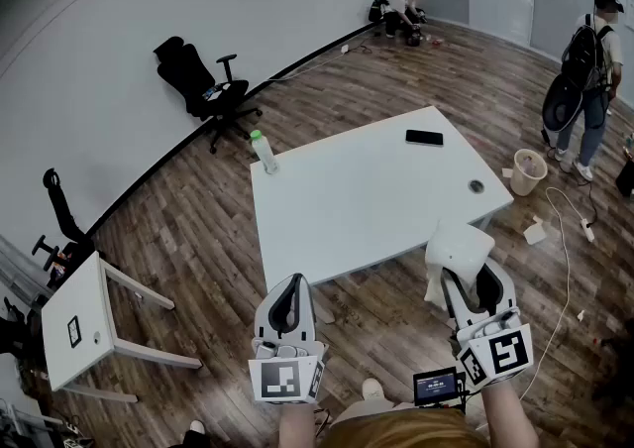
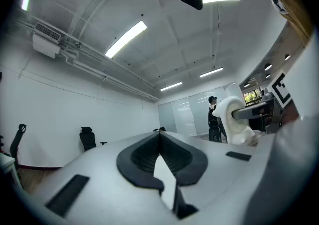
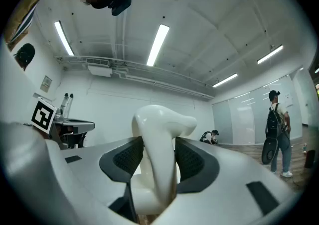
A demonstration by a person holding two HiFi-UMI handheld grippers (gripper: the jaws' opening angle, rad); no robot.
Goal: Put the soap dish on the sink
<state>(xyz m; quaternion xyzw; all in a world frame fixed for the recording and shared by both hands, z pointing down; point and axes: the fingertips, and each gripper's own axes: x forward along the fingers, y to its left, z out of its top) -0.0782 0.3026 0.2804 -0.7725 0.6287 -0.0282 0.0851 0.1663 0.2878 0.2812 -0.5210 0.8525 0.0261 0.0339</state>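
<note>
The soap dish (image 1: 458,250) is a curved white ceramic piece, and my right gripper (image 1: 470,289) is shut on it, holding it up over the wooden floor near the white table's front right corner. In the right gripper view the soap dish (image 3: 158,119) stands upright between the two black pads of the right gripper (image 3: 155,144), which press on its sides. My left gripper (image 1: 293,285) is held level beside it, to the left, jaws together and empty. The left gripper (image 2: 160,138) shows shut in its own view, with the soap dish (image 2: 233,117) off to its right. No sink is in view.
A white table (image 1: 347,203) stands ahead with a plastic bottle (image 1: 264,152) and a black phone (image 1: 424,137) on it. A small white table (image 1: 71,327) is at the left, a black office chair (image 1: 203,89) by the wall, a bin (image 1: 528,171) and cables at the right. Two people are at the back.
</note>
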